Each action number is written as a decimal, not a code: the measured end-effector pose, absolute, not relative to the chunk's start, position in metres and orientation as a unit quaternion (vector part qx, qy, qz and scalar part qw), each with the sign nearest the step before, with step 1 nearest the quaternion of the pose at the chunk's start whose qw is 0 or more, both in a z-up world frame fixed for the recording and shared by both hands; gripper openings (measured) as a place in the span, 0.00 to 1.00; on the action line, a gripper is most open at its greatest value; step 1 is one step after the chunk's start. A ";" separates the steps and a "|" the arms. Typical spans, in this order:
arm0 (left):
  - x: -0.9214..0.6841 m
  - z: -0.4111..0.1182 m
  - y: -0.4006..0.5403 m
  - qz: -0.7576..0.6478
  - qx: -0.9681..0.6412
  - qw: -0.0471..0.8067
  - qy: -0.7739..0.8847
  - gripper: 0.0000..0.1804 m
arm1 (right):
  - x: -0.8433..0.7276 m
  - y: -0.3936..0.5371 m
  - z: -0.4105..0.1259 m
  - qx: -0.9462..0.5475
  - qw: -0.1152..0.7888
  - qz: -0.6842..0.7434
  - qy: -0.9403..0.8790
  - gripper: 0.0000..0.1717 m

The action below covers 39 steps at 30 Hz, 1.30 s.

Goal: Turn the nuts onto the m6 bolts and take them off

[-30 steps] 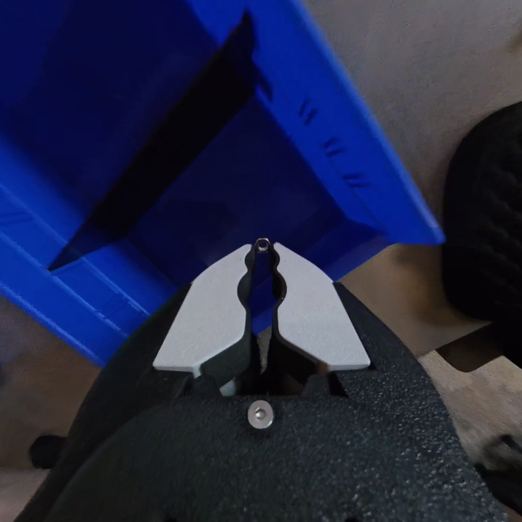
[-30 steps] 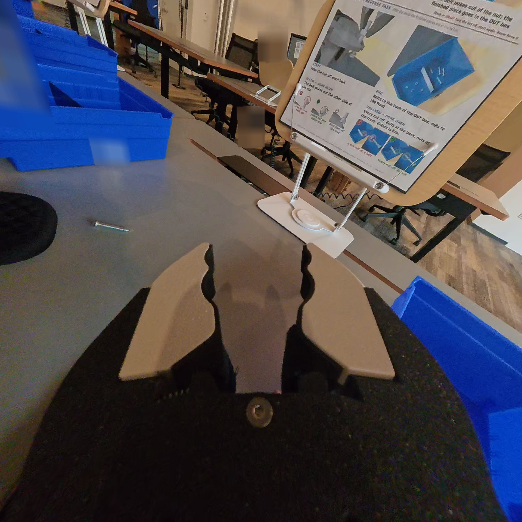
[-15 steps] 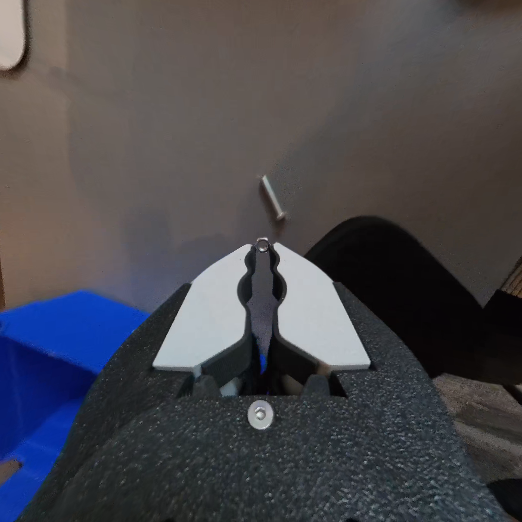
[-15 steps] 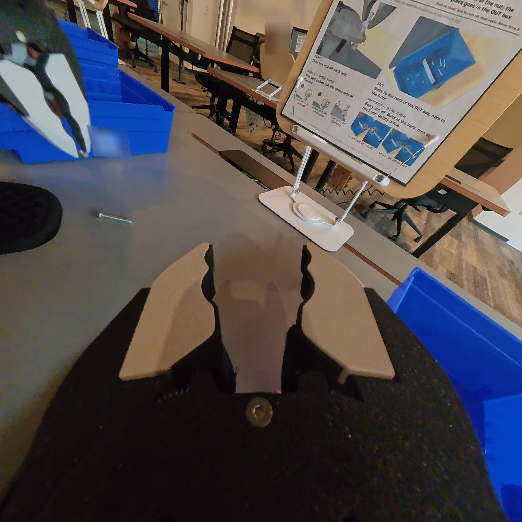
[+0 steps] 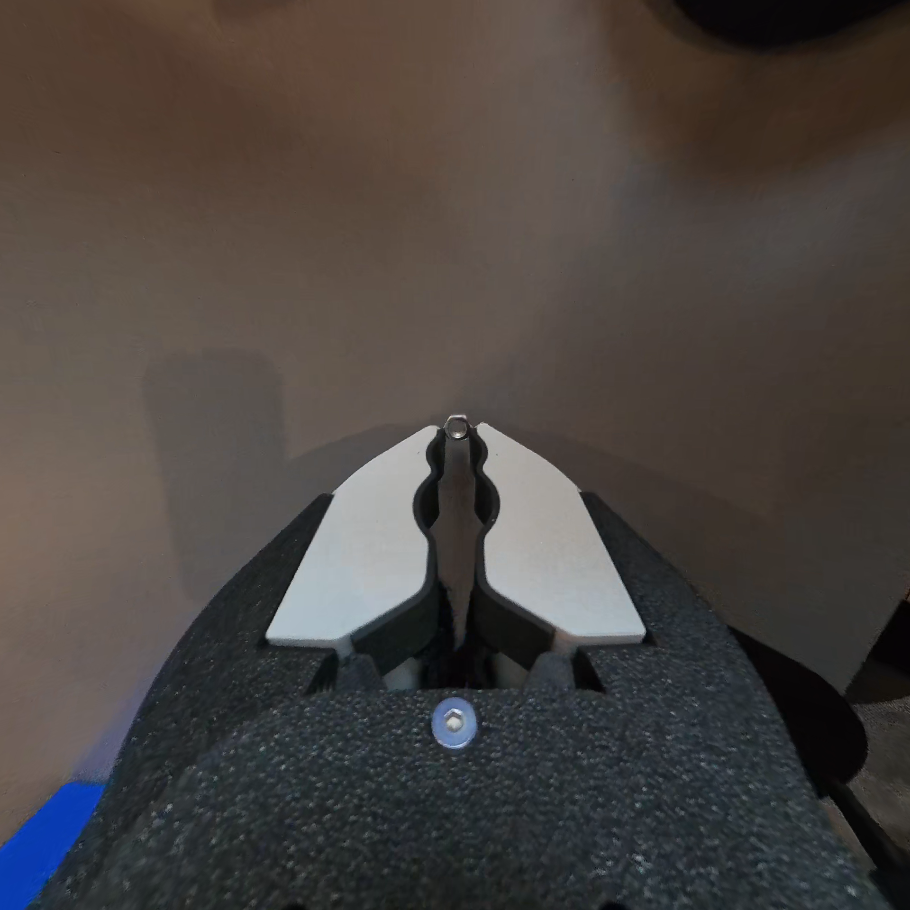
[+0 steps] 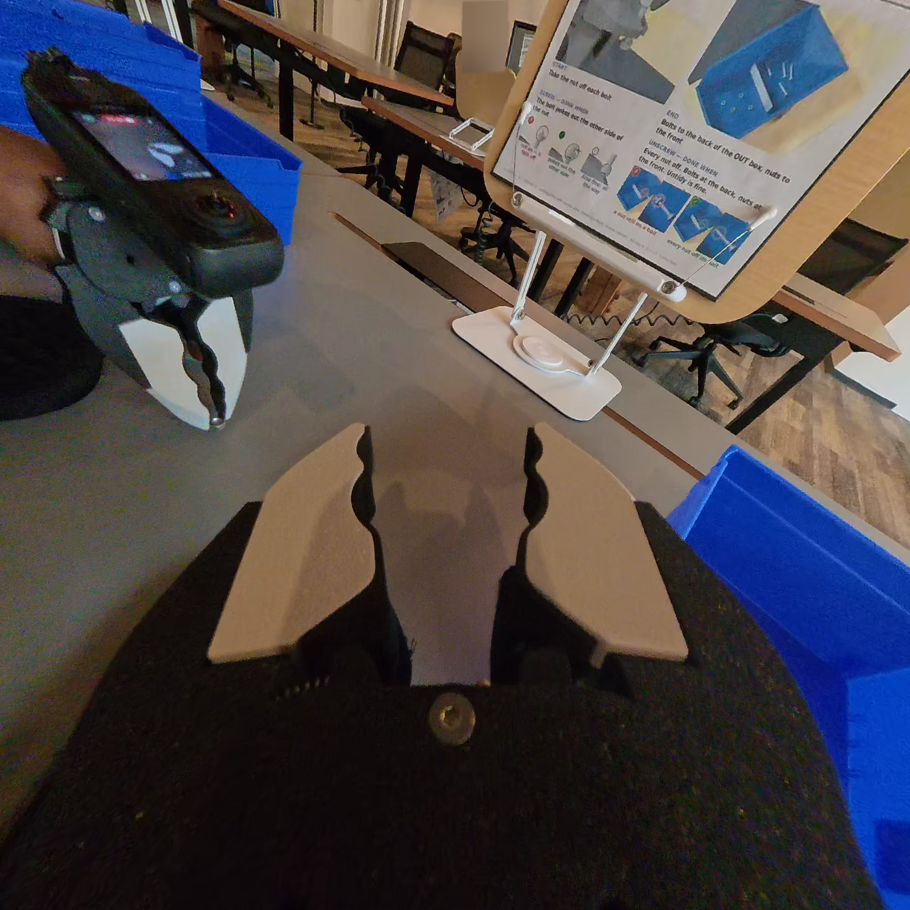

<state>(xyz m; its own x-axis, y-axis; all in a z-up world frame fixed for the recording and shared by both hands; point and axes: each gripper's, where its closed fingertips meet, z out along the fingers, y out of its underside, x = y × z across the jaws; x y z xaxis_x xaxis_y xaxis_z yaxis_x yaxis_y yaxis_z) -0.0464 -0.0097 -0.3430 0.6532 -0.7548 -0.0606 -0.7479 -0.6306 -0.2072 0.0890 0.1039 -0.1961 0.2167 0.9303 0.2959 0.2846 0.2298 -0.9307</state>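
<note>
1. Grey tabletop, matte, in an office room with wooden desks and black swivel chairs behind.
2. Left gripper: white fingers nearly together, tips clamped on a small silver nut at the very front; pads press it from both sides. Tips point down at the table, close above the surface. The right wrist view shows the same unit with a black camera on top and a person's hand at its rear.
3. Right gripper: fingers spread wide, only bare table visible between them; hovering low over the table, well apart from the left one.
4. Blue bins, stacked, far left of the table.
5. Blue bin, single, near right edge, just beside the right gripper's body.
6. Black foam pad, round, on the table behind the left gripper.
7. Instruction sheet with pictures, on a wooden board carried by a white stand at the table's far edge.
</note>
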 end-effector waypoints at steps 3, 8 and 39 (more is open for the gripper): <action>-0.043 -0.350 -0.007 -0.014 -0.902 0.098 0.421 0.05 | 0.090 0.105 -0.197 -0.550 0.554 0.290 -0.554 0.34; -0.039 -0.351 -0.006 -0.020 -0.900 0.098 0.424 0.05 | 0.090 0.106 -0.197 -0.551 0.553 0.290 -0.554 0.34; -0.133 -0.349 -0.046 -0.032 -0.967 0.136 0.215 0.21 | 0.090 0.101 -0.207 -0.550 0.537 0.296 -0.568 0.37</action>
